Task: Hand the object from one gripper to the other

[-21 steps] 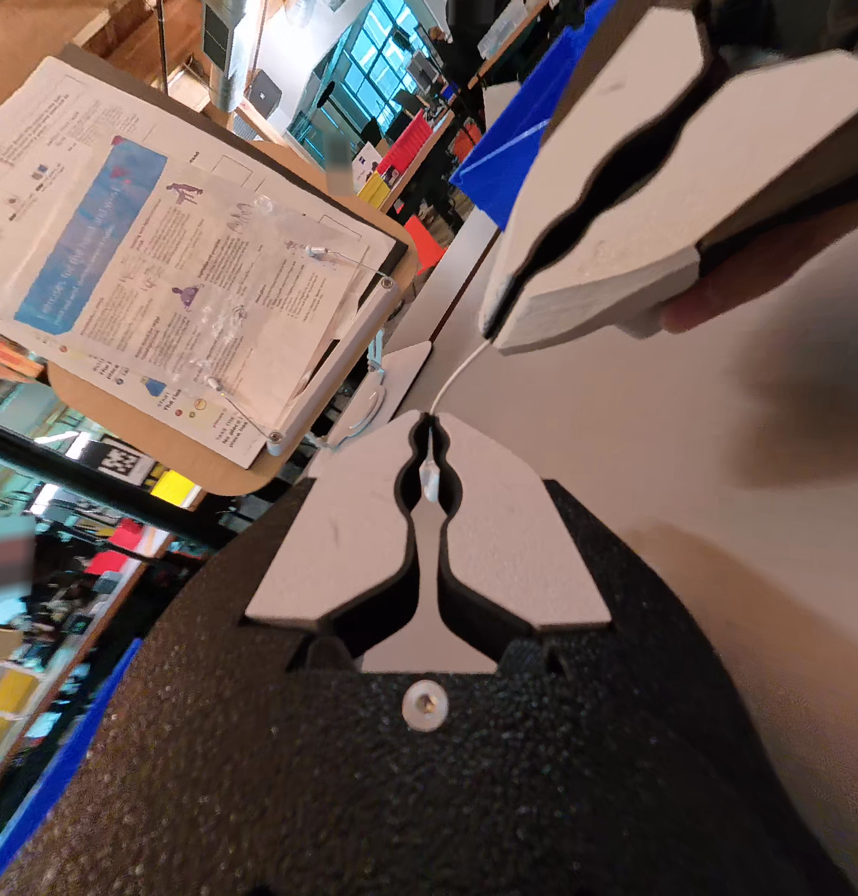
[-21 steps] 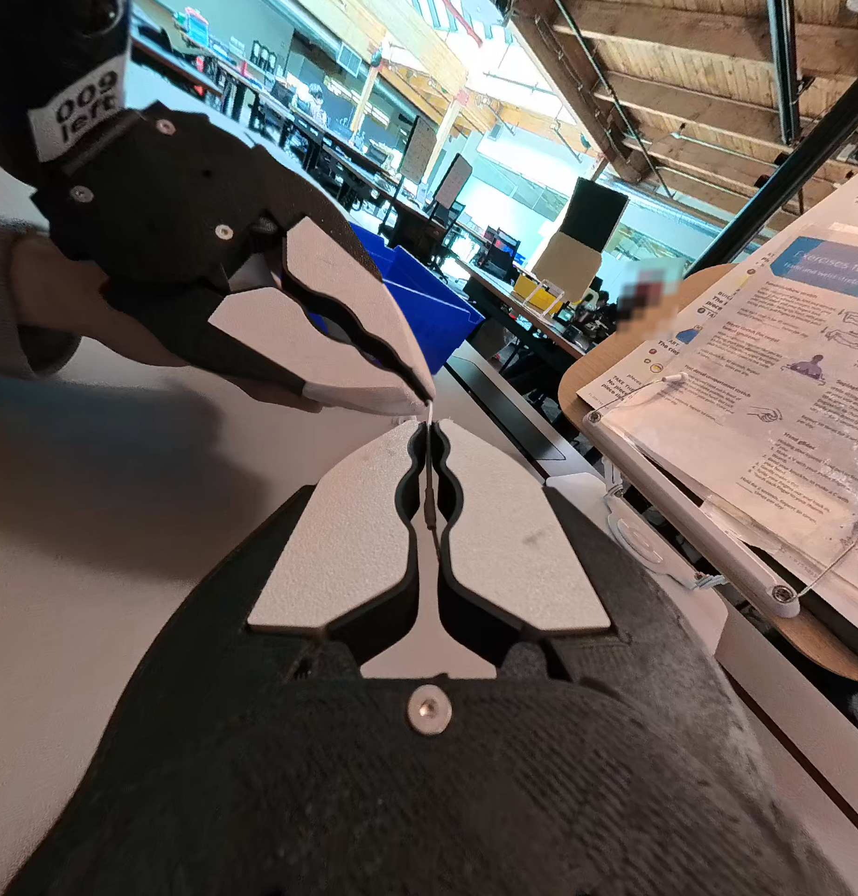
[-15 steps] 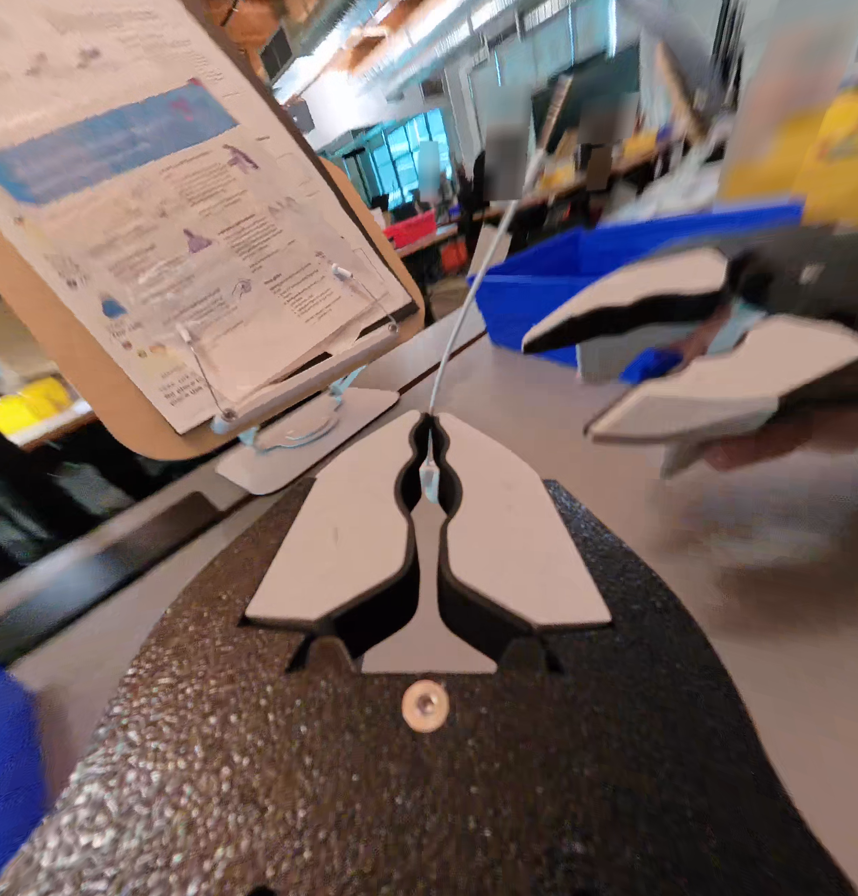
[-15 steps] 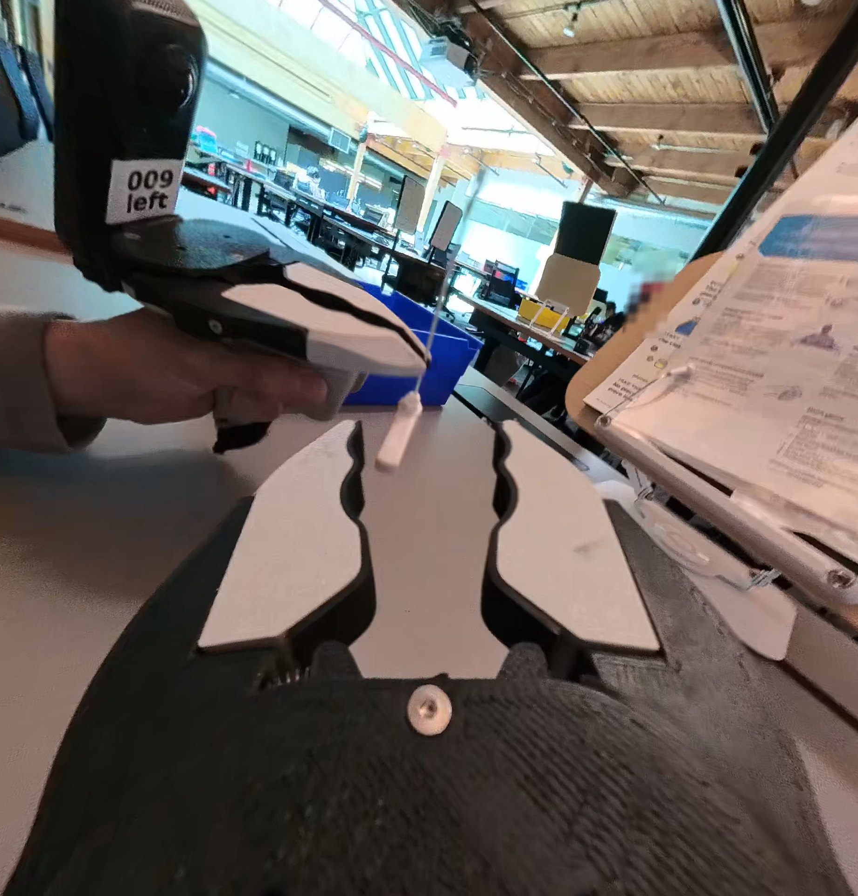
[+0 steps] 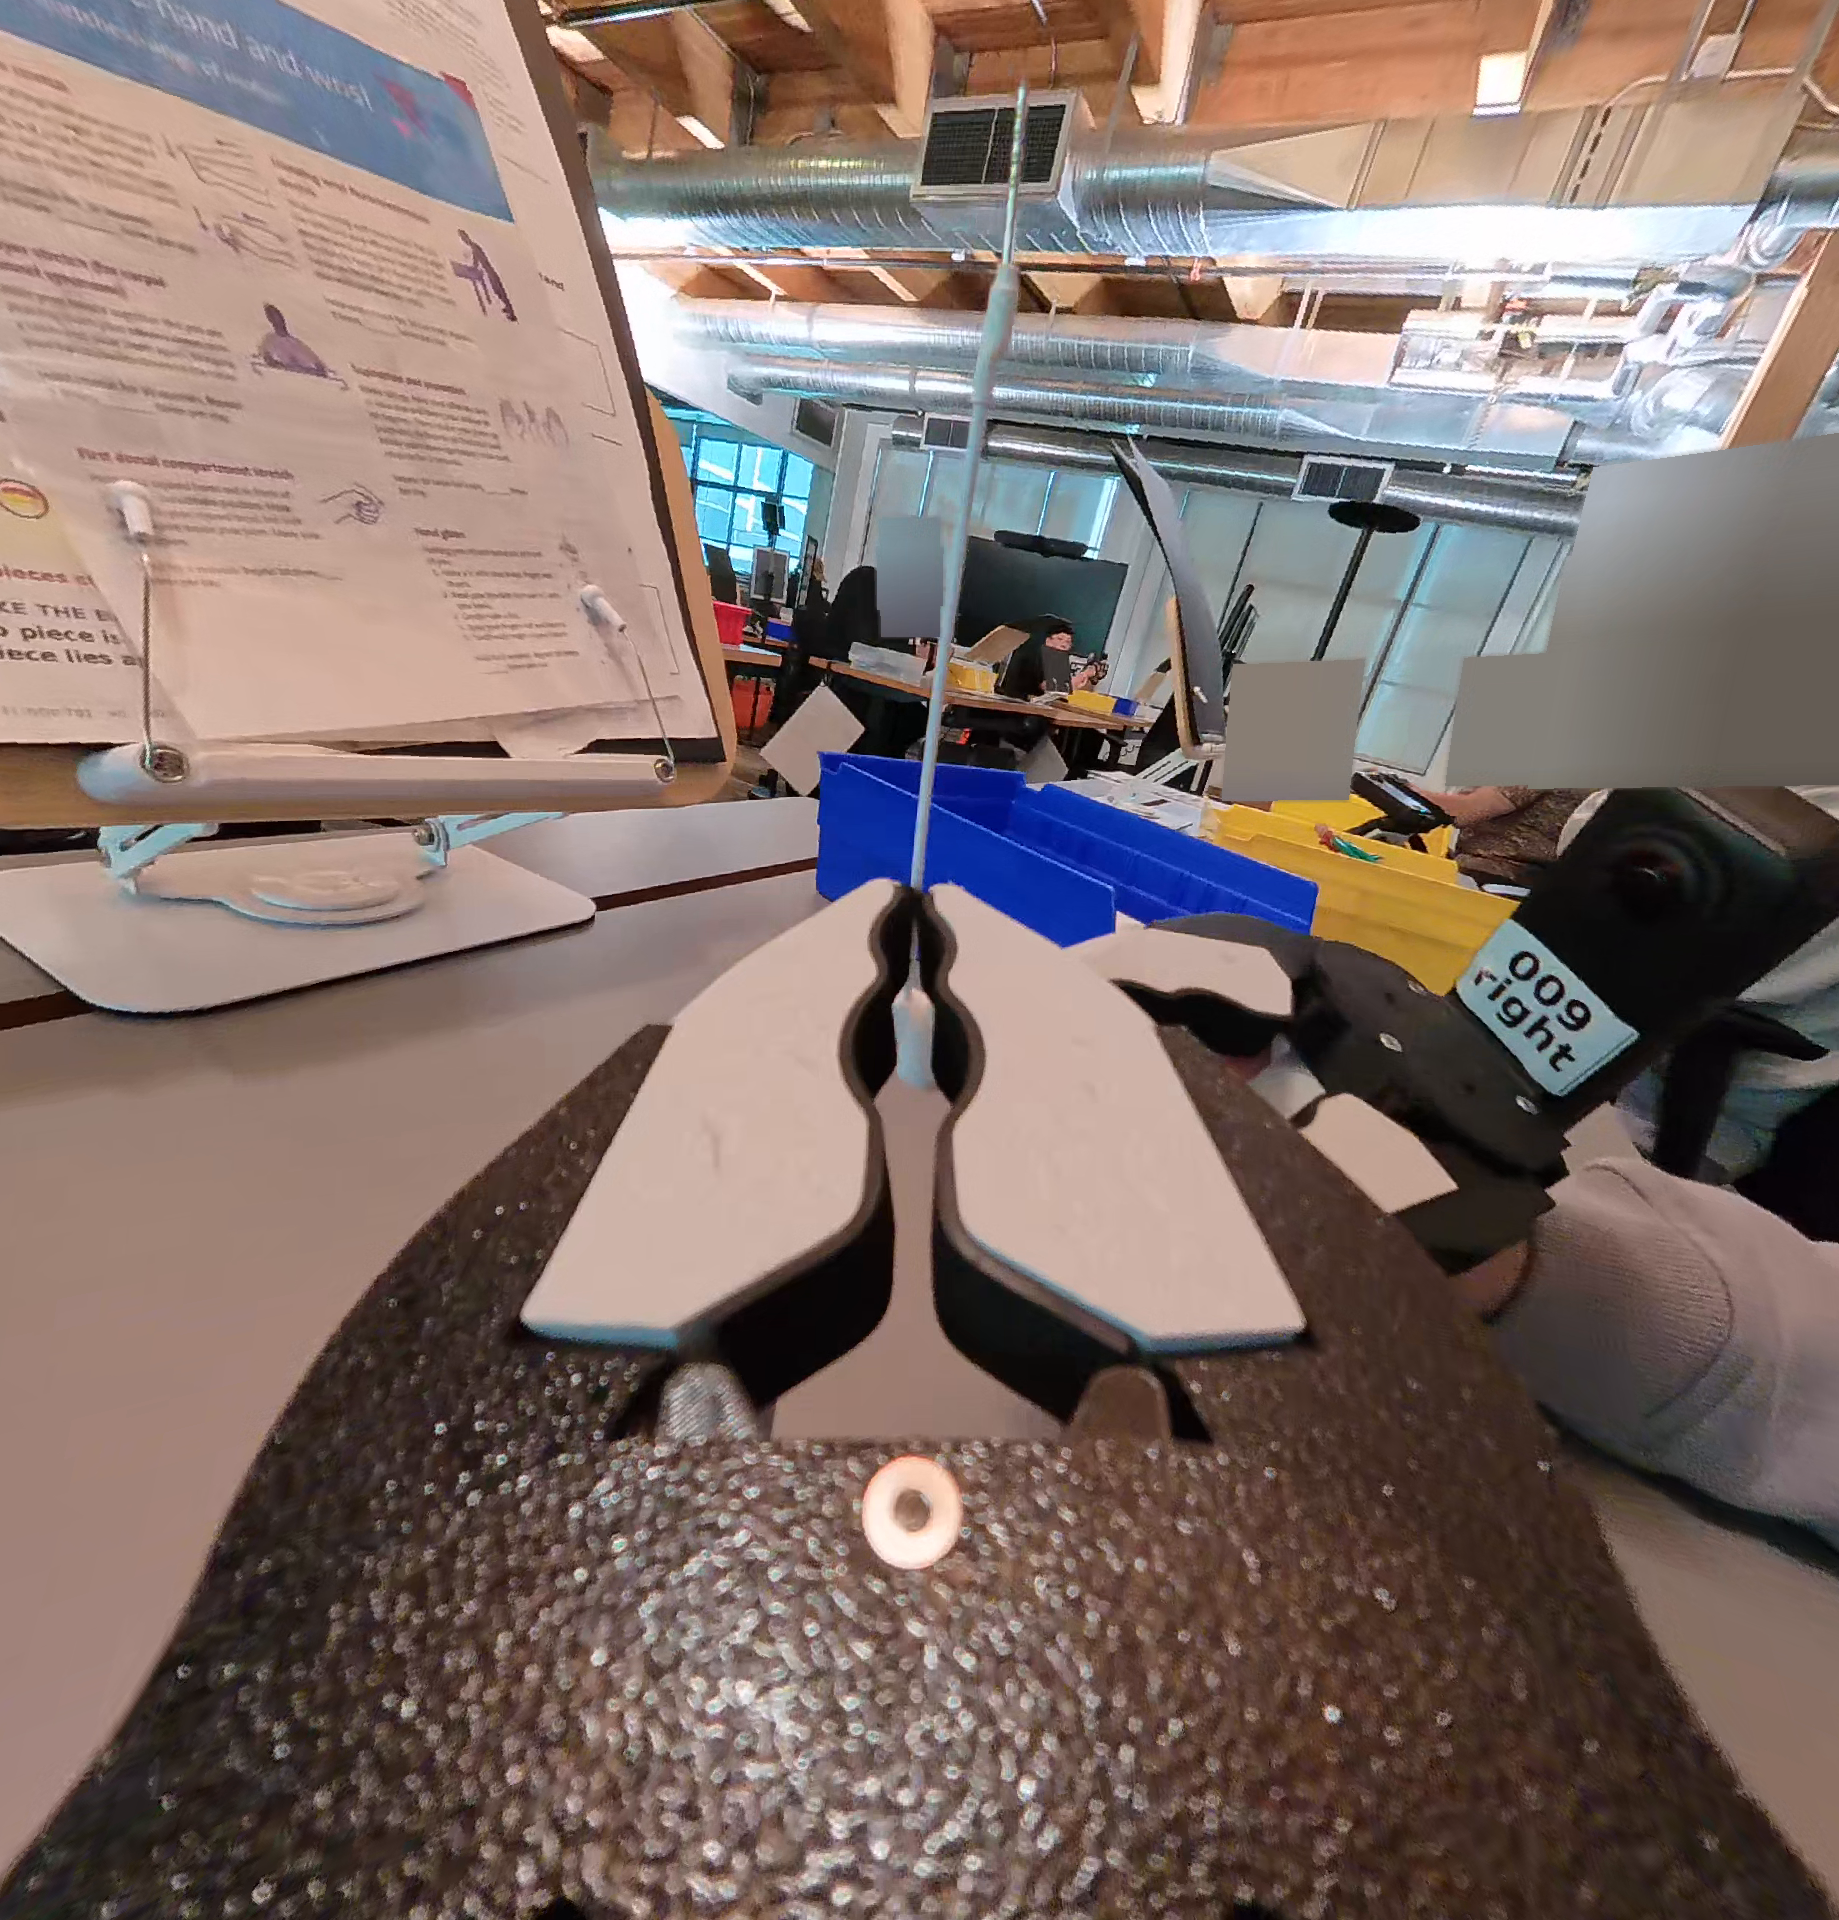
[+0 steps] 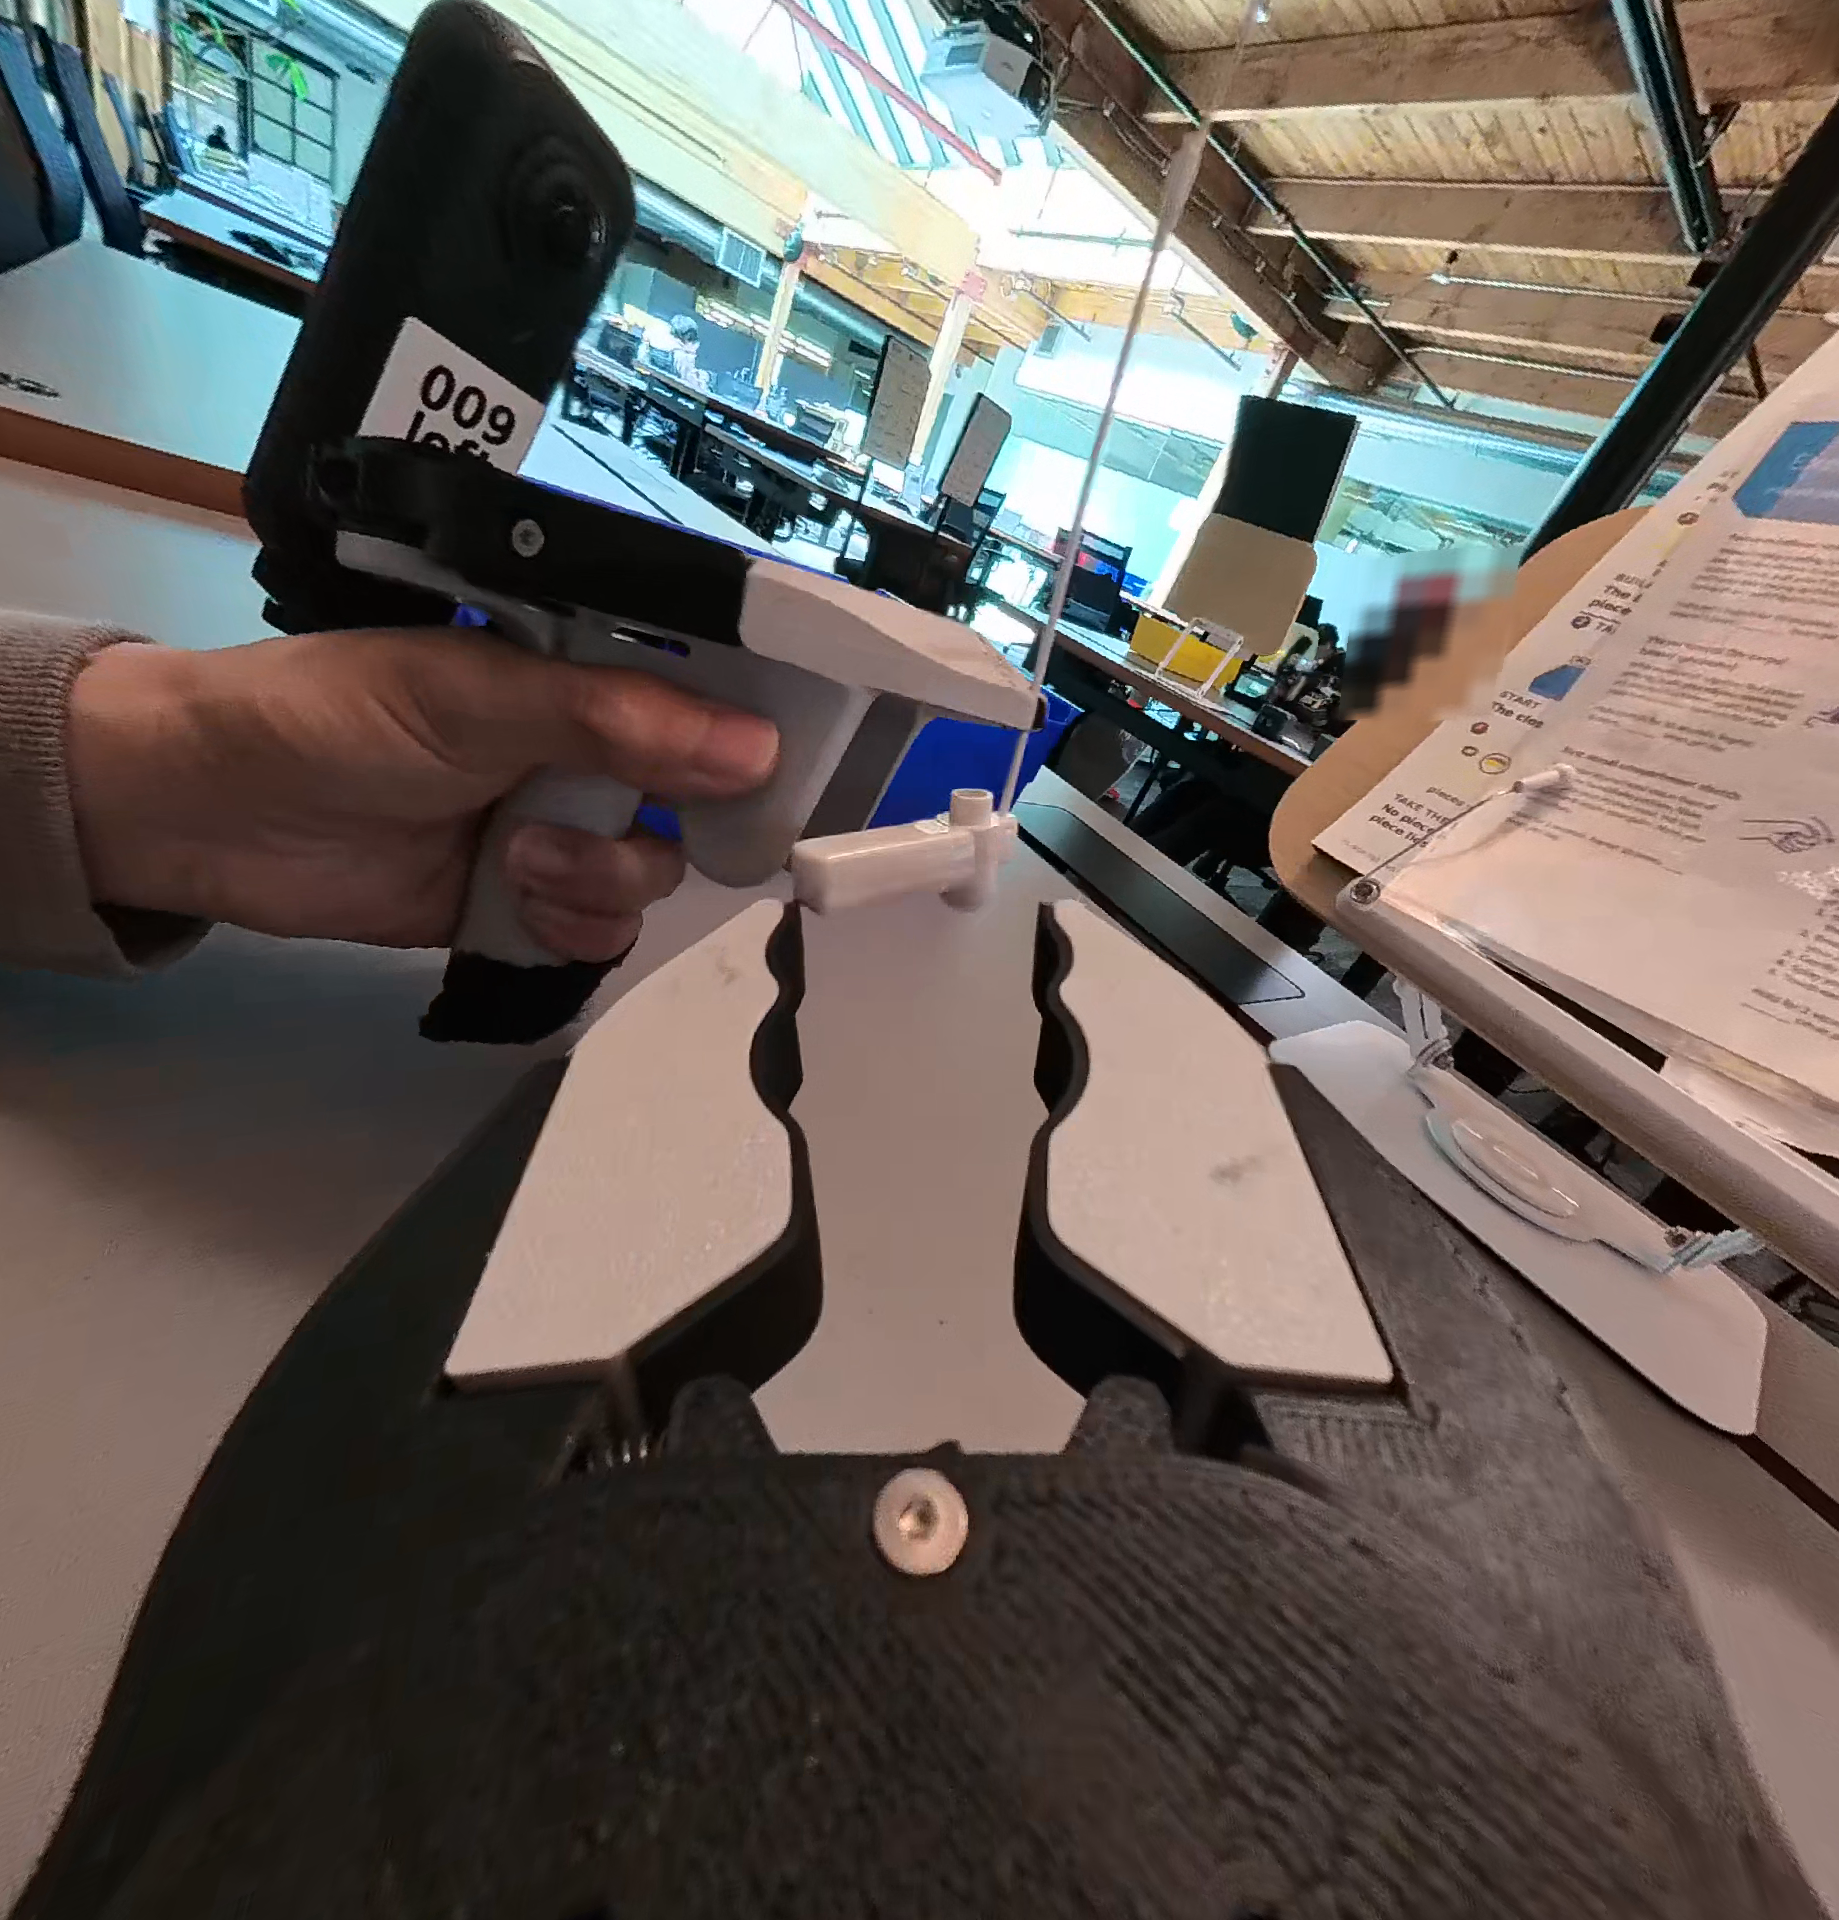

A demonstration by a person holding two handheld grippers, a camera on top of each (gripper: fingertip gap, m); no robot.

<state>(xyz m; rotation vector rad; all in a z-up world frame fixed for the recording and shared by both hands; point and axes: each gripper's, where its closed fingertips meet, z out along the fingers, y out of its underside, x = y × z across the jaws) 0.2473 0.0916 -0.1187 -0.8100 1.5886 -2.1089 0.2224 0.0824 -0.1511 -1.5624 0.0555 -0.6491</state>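
1. Ahead and to the left of the left gripper (image 5: 913, 904) there's a document stand (image 5: 271, 904) with printed sheets (image 5: 271, 364) clipped on it. Straight past the tips sits a blue bin (image 5: 998, 842), with a yellow bin (image 5: 1362, 894) to its right. All of this rests on a grey table (image 5: 167, 1195).
2. From the right gripper (image 6: 915, 914), the same stand is off to the right, and a hand (image 6: 375, 769) wrapped around the left gripper's handle fills the left side.
3. Hard to make out: the thin white rod (image 5: 956, 540) runs up past the ceiling ducts and its top end gets lost there. In the right wrist view it leaves the frame at the top. A small white T-shaped piece (image 6: 904, 852) hangs at its lower end just beyond the right gripper's tips; I can't tell if it touches them.
4. Left gripper is pinched on the rod near its bottom, the white end cap sitting in the notch between the pads.
5. Right gripper is spread wide, holding nothing, just below the left one.
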